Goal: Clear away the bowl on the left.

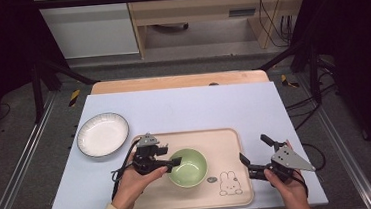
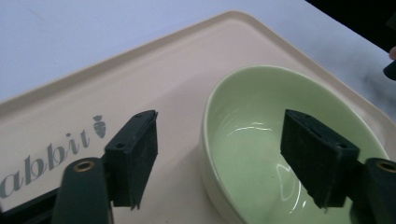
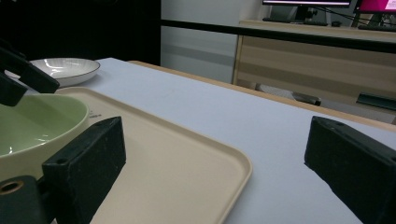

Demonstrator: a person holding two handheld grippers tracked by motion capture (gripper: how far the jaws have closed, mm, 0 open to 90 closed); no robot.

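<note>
Lavender tabletop, beige tray (image 1: 227, 146), upright round green bowl (image 1: 188, 167), rim between spread left tool (image 1: 173, 155); right tool (image 1: 253, 156) agape.

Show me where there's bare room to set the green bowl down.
Free: the tray floor behind the green bowl, and the blue mat right of the white plate. Crowded: the tray's front, between the left gripper and right gripper.

The pale blue table (image 1: 199, 108) carries a beige tray (image 1: 226, 141) and a white plate (image 1: 102, 134).
</note>
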